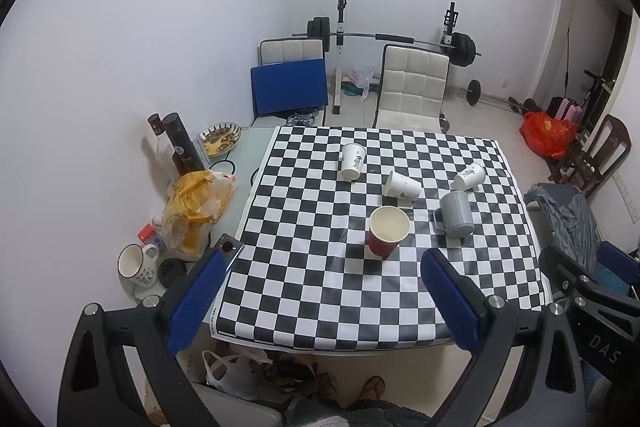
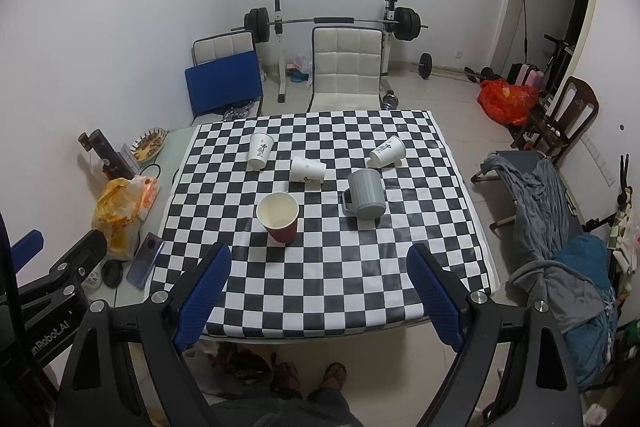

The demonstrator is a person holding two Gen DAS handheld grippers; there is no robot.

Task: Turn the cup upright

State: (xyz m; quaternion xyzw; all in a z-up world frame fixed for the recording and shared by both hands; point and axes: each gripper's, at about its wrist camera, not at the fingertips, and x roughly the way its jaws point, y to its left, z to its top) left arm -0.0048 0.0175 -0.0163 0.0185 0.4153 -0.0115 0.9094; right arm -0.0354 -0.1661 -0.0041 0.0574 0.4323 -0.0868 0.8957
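On the checkered cloth point(image 1: 320, 287) point(image 2: 360, 267) a red paper cup point(image 1: 386, 233) point(image 2: 280, 221) stands upright. Three white paper cups are farther back: one upside down at the left point(image 1: 352, 161) point(image 2: 260, 151), one on its side in the middle point(image 1: 402, 184) point(image 2: 306, 169), one on its side at the right point(image 1: 469, 176) point(image 2: 387, 151). A grey ribbed mug point(image 1: 455, 213) point(image 2: 365, 195) stands upside down, handle to the left. My left gripper point(image 1: 324, 259) and right gripper point(image 2: 320, 255) are both open and empty, high above the table's near edge.
Left of the cloth are a yellow bag point(image 1: 198, 203), dark bottles point(image 1: 182, 145), a white mug point(image 1: 136, 265), a phone point(image 2: 145, 265) and a snack plate point(image 1: 220, 139). White chairs point(image 1: 412, 87) and a barbell rack point(image 1: 384, 37) stand behind. A clothes-draped chair point(image 2: 560, 227) is at the right.
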